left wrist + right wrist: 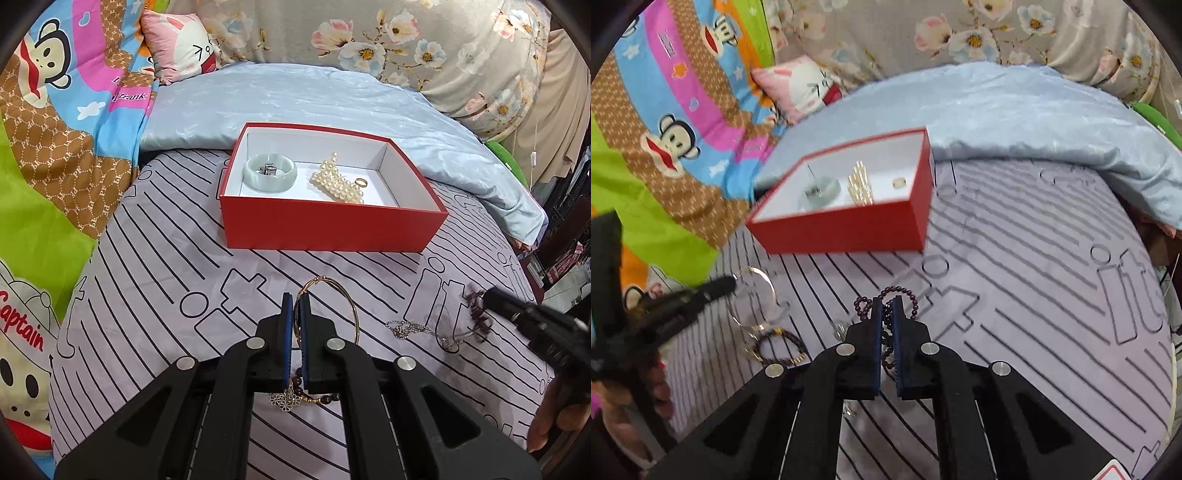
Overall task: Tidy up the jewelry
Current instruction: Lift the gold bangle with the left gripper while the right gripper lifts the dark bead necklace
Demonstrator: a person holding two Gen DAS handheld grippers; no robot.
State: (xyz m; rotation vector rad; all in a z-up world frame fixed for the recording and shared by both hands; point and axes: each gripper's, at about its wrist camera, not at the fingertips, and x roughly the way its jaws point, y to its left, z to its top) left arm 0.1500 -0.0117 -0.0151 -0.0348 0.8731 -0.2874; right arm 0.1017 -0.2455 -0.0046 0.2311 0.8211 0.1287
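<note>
While my left gripper (296, 306) pinches the gold bangle (347, 306) near the red box (332, 229), my right gripper (886, 308) is closed on the dark bead bracelet (899, 295), partly hidden between its pads. Jewelry inside the box looks blurred in the right view.
</note>
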